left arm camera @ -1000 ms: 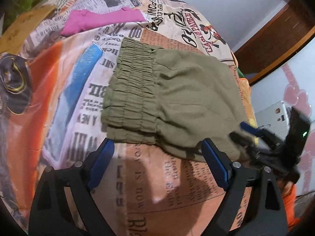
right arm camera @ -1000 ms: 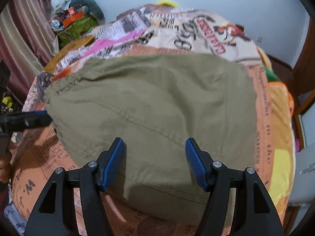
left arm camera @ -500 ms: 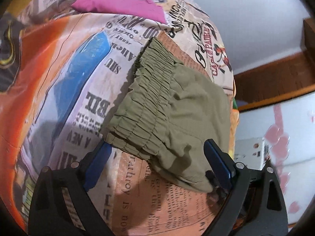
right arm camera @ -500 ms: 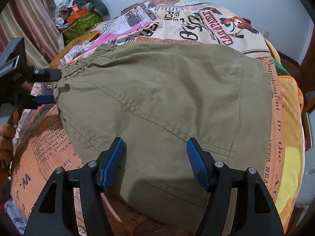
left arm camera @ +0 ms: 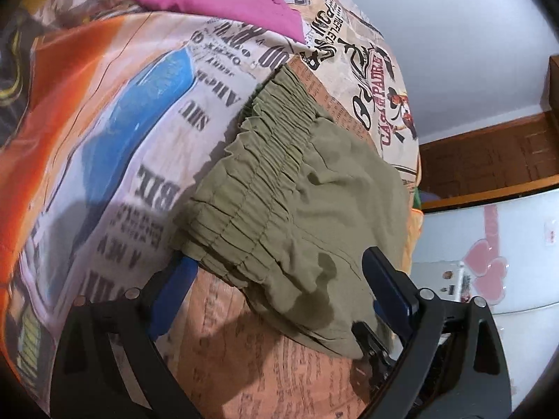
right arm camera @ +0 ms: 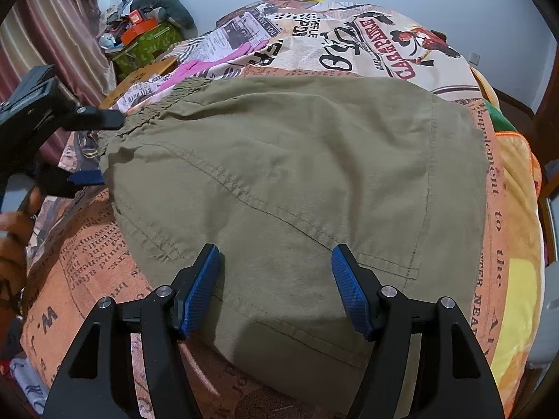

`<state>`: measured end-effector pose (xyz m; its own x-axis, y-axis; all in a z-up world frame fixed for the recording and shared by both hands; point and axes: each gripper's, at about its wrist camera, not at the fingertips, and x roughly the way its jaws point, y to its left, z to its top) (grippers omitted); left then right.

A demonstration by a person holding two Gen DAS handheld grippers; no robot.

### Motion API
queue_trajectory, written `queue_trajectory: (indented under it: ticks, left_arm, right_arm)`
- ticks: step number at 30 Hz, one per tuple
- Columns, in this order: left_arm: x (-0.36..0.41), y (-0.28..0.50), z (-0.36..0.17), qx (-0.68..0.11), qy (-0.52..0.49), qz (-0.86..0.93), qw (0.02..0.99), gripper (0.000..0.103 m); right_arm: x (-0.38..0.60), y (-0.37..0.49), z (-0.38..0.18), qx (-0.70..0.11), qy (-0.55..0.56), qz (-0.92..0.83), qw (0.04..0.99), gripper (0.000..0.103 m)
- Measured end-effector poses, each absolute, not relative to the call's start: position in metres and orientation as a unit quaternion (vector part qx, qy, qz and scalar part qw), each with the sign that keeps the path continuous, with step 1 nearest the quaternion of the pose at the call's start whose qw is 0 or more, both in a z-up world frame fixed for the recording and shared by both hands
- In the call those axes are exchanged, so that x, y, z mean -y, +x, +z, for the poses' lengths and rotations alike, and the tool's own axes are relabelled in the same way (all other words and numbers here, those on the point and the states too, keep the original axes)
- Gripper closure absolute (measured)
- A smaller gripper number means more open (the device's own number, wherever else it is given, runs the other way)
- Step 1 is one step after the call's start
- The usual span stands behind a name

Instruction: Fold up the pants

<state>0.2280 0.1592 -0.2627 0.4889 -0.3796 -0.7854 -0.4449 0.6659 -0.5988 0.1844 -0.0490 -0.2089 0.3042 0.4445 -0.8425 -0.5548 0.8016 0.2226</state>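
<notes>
Olive pants (right arm camera: 297,174) lie folded on the bed, with the gathered elastic waistband (left arm camera: 265,181) toward the left. My left gripper (left arm camera: 283,279) is open and straddles the near corner of the waistband. One blue pad (left arm camera: 178,279) pokes out at the cloth's edge and the other rests over the fabric. From the right wrist view the left gripper (right arm camera: 111,149) shows at the waistband end, wide apart. My right gripper (right arm camera: 276,279) stands open over the near hem of the pants, nothing pinched between its pads.
The bed carries a newspaper-print cover (right arm camera: 384,42). A pink garment (left arm camera: 223,0) lies beyond the waistband. A curtain and a pile of boxes and clutter (right arm camera: 146,42) stand at the back left. White furniture (left arm camera: 489,244) borders the bed's far side.
The left gripper has rolled and moved in onto the waistband corner, which now lies between its pads. The right gripper has stayed over the hem, open as before.
</notes>
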Motion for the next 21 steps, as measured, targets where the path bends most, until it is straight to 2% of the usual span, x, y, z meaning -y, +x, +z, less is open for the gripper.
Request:
queue_trajectory:
  ticks: [2,4,6,8,18,21]
  left_arm:
    - [-0.159,0.231,-0.262,-0.504,-0.404,0.036,0.763,0.010]
    - [-0.160,0.234,-0.261,-0.504,-0.392,0.057,0.768,0.021]
    - [-0.161,0.236,-0.261,-0.505,-0.381,0.076,0.770,0.041]
    - [-0.163,0.239,-0.262,-0.505,-0.368,0.093,0.775,0.052]
    - [-0.144,0.240,-0.242,-0.491,-0.261,0.093,0.826,0.073]
    - [-0.140,0.229,-0.229,-0.476,-0.222,0.104,0.845,0.076]
  right_arm:
    - [0.049,0.185,-0.209,-0.502,-0.053,0.312,0.805,0.039]
    - [0.049,0.185,-0.210,-0.502,-0.053,0.312,0.805,0.039]
    - [0.049,0.184,-0.209,-0.502,-0.053,0.312,0.805,0.039]
    - [0.048,0.184,-0.210,-0.502,-0.052,0.313,0.805,0.039]
    - [0.051,0.184,-0.208,-0.501,-0.044,0.318,0.803,0.039]
    - [0.053,0.184,-0.206,-0.502,-0.038,0.320,0.803,0.041]
